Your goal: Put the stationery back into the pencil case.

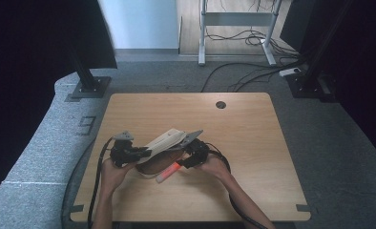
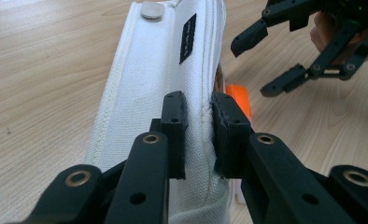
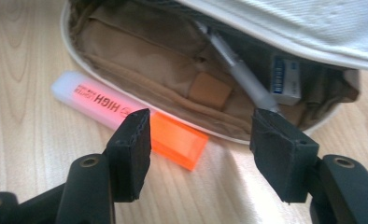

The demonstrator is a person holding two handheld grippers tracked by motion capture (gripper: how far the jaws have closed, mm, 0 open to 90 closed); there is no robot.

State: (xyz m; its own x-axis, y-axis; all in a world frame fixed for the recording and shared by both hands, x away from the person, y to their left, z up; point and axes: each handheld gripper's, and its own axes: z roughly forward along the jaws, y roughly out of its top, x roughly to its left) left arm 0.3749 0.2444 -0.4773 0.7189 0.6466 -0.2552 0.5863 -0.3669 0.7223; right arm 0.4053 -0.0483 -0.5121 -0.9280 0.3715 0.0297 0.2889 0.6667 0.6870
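left gripper view: black jaws pinch ribbed white canvas pouch (image 2: 140,88).

surface: light wooden table (image 1: 253,143), rounded corners, standing on grey carpet
cable hole: dark round grommet (image 1: 220,104) in the tabletop, near the far edge at 12 o'clock
pencil case (image 1: 163,151): white fabric, tan lining, lies open just left of centre, toward 7 o'clock
highlighter (image 1: 169,172): orange body, pale cap, flat on the wood, touching the case's rim at its 5 o'clock
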